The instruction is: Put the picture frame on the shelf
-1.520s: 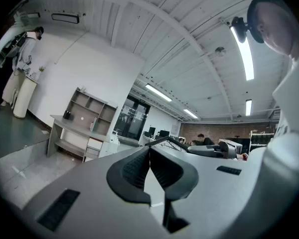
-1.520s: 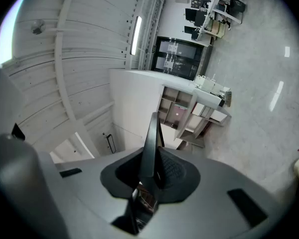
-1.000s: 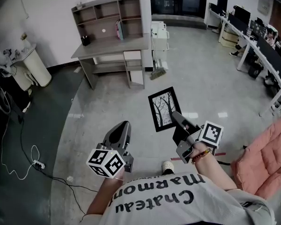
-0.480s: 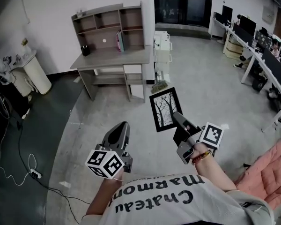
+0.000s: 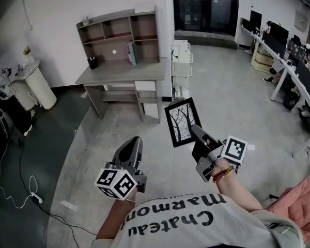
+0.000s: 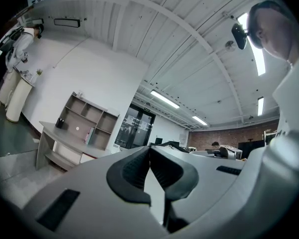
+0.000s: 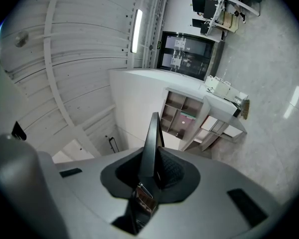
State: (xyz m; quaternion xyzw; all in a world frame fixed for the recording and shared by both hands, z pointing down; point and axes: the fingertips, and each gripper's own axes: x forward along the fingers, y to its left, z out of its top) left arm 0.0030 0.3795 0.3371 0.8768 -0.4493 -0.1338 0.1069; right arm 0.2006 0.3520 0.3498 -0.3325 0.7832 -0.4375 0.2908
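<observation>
White cylinder [image 5: 40,79] far left against the wall, and a black cable [image 5: 18,187] trails over the dark floor [image 5: 46,138] to a power strip [image 5: 36,197]. Next is the grey desk [image 5: 125,72] with the shelf [image 5: 119,29] sitting on top. It has open cubbies, a black cup [image 5: 92,62] on the desktop at its left and a pink-and-green book-like item [image 5: 130,52] upright in a lower cubby. No readable print on either. Left gripper [image 5: 135,140]: jaws closed pad to pad with nothing between them, pointing toward the desk and well short of it. Its marker cube [image 5: 116,183] carries black-and-white square codes only, no text. Picture frame [image 5: 182,122] is up in the air over the floor, between the person and the desk, near the desk's front right corner in the head view and not touching it. It has a black border and a white print of bare trees, with the face turned up toward the head camera. Long axis runs away from the person toward the desk, far end leaning slightly left. No lettering visible on it. Right gripper [image 5: 194,130] is clamped on the frame's near short edge. The right gripper view shows the frame edge-on, standing upright between the pads with both pressing on it. The right cube [image 5: 233,150] again shows codes only. Shirt [image 5: 196,218] at the bottom edge reads "Chateau Marmon" as far as visible, upside down from this camera. Far right: office desks with monitors [image 5: 287,45], and a pink padded item [image 5: 305,200] in the lower corner.
</observation>
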